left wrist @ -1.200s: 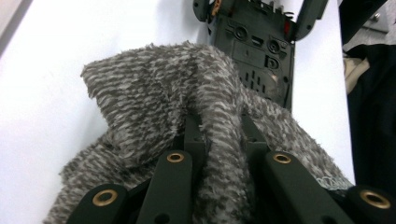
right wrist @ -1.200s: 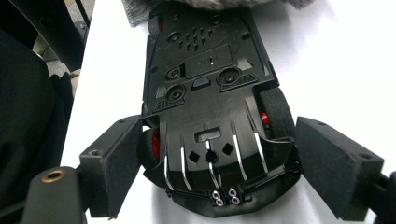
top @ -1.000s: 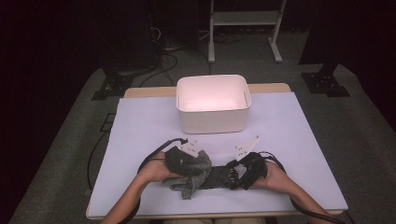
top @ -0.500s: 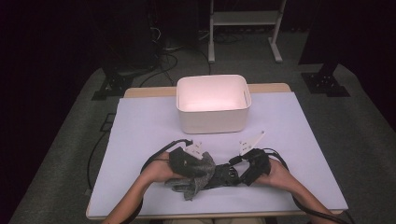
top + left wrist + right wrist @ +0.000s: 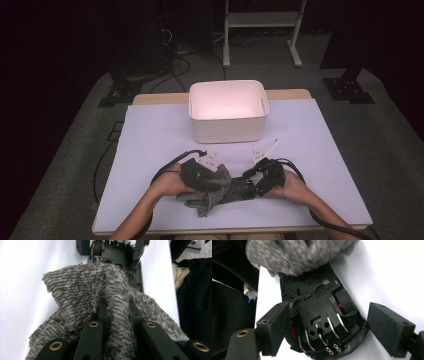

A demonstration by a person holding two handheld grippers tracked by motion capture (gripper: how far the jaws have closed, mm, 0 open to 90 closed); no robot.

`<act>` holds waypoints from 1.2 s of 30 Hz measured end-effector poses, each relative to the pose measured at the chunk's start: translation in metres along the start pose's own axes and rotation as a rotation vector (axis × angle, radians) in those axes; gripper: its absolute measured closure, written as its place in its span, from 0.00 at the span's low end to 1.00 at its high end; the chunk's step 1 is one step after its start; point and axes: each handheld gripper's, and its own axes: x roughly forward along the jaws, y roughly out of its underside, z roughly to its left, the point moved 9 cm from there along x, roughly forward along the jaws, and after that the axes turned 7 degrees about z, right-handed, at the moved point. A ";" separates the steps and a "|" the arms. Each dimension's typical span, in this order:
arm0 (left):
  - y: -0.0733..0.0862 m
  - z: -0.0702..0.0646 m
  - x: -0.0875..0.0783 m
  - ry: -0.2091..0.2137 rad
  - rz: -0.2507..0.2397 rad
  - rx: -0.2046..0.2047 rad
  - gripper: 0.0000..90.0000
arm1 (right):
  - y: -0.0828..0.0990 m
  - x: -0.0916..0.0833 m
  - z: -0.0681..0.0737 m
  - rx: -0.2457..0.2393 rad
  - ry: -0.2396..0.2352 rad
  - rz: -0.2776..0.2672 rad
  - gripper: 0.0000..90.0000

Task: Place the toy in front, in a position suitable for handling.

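The left gripper (image 5: pixel 212 180) has its jaws pinched nearly together. The right gripper (image 5: pixel 245 186) faces it, jaws spread wide.

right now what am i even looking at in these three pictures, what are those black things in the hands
A person sits at a table covered in pale sheeting and holds a hand-operated set of black tongs in each hand; no robot arm is involved. The wide picture comes from a camera above the person, looking forward and down. The other two come from small cameras riding on each tool, looking along its jaws. The left tongs are shut on a grey fuzzy cloth. The right tongs stand open, their jaws either side of a black device lying flat on the table, partly under the cloth. A white bin stands farther back.
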 end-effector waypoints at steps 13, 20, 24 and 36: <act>0.001 -0.003 0.001 -0.009 0.027 0.009 0.87 | 0.005 0.003 0.001 0.038 -0.022 -0.011 0.19; 0.002 -0.003 0.002 -0.003 0.042 0.019 0.87 | -0.003 -0.001 -0.003 0.024 -0.025 -0.017 0.21; 0.001 -0.001 0.003 -0.004 0.040 0.018 0.87 | -0.007 -0.004 -0.007 0.028 -0.018 -0.027 0.22; -0.005 0.002 0.003 -0.009 0.039 0.028 0.87 | -0.012 -0.006 -0.010 0.013 -0.004 -0.027 0.23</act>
